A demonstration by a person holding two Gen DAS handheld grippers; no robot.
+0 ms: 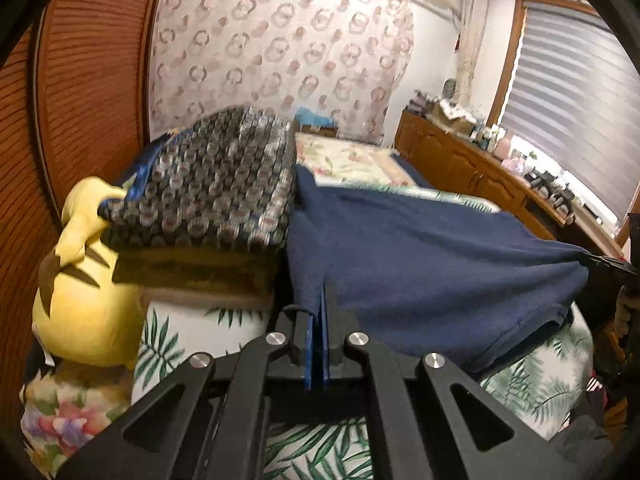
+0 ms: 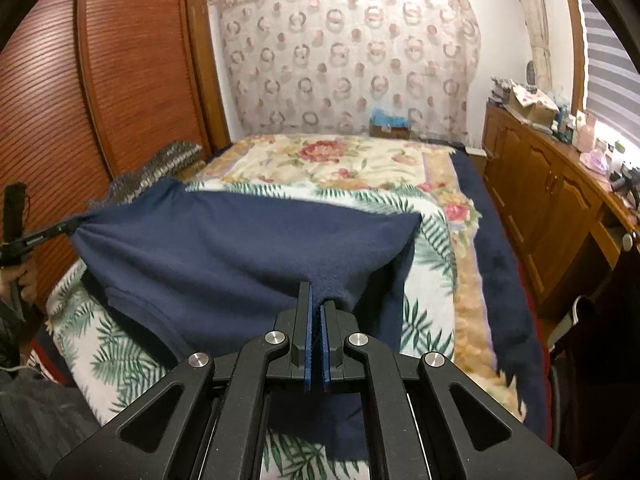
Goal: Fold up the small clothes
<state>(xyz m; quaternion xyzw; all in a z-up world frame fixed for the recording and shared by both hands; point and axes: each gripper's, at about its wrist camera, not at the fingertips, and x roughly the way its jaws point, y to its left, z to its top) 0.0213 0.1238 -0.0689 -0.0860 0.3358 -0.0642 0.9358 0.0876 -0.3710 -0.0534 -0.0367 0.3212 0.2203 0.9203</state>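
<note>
Left wrist view: left gripper (image 1: pixel 318 300) clamped on one edge of navy garment (image 1: pixel 420 240), fabric pinched between the blue pads (image 1: pixel 309 344); right gripper (image 1: pixel 600 262) visible at the far right, pinching the opposite end, so that the cloth hangs stretched between the two. Right wrist view: right gripper (image 2: pixel 318 300) likewise closed on a bunched fold of the navy garment (image 2: pixel 240 248), left gripper (image 2: pixel 48 234) and its hand (image 2: pixel 18 276) seen at the left edge. Garment held taut and raised above the near end of the bed (image 2: pixel 404 212), over the leaf-print coverlet (image 2: pixel 120 356), probably to flatten wrinkles and square the edges before laying down for a fold. Lower hem drooping toward the coverlet; contact with it not determinable. Stack of folded textiles (image 1: pixel 216 200) along the left edge of the bed, beside a yellow plush toy (image 1: pixel 84 280), apparently kept aside to leave working room. Wooden cabinet (image 2: pixel 552 216) along the right side, well apart from the cloth.
</note>
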